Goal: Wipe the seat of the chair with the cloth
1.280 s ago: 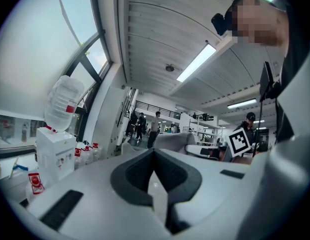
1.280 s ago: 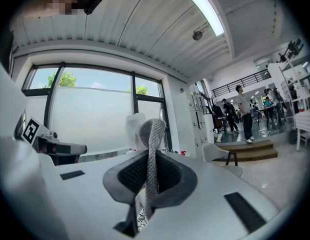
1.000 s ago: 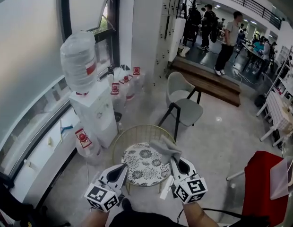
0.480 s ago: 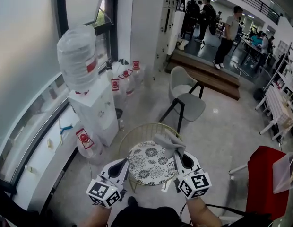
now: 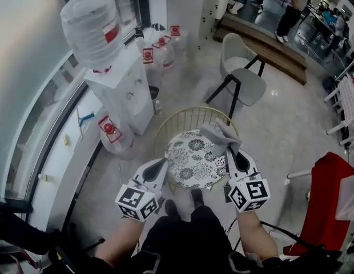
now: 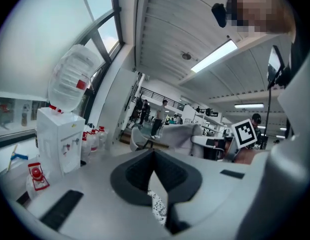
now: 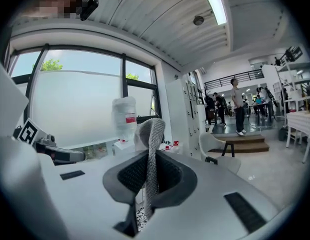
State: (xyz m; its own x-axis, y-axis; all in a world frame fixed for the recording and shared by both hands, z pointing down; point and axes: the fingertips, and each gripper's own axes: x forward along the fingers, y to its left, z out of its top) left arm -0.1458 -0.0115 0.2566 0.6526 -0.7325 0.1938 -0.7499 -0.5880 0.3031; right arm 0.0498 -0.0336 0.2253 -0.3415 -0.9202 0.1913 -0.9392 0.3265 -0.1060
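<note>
**Cloth poised over the floral seat**

The right gripper [image 5: 232,150] holds a grey cloth [image 5: 218,137] above the right edge of the gold-wire chair's [image 5: 185,117] round seat [image 5: 191,163]. The left gripper [image 5: 163,164] hovers by its left edge. A water dispenser [image 5: 121,96] stands further left.

No words or numbers can be read. Red labels are seen on the water bottles [image 5: 148,61] ahead of the left tongs [image 5: 163,164], but their print is too small.
</note>
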